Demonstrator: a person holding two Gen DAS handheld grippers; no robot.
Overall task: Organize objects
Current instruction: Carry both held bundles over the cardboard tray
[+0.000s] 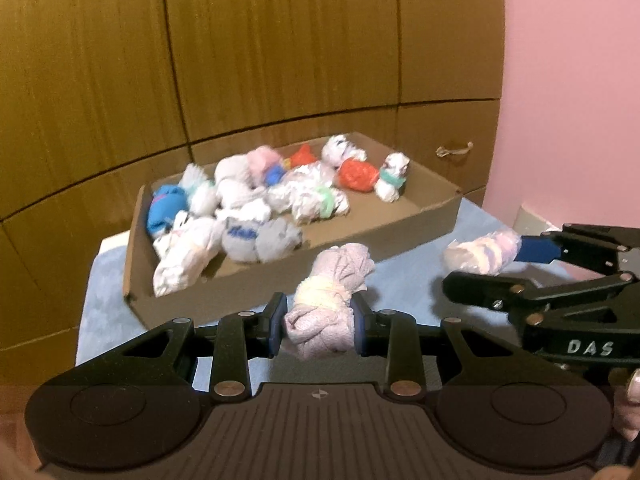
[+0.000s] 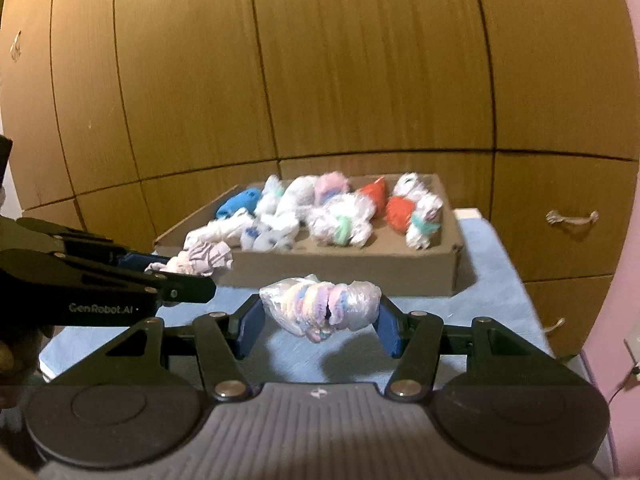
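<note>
In my left wrist view the left gripper (image 1: pixel 319 326) pinched a pale pink sock bundle (image 1: pixel 330 298), its long axis pointing away from me toward the cardboard box (image 1: pixel 400 226). My right wrist view showed what that one only glimpsed from the side: the right gripper (image 2: pixel 320 320) clamped on a plastic-wrapped pastel bundle (image 2: pixel 320 307), lying crosswise between the blue pads (image 2: pixel 250 328). Both bundles were held above the blue cloth (image 2: pixel 492 300), just before the near wall of the box, which was full of rolled socks (image 2: pixel 340 220).
</note>
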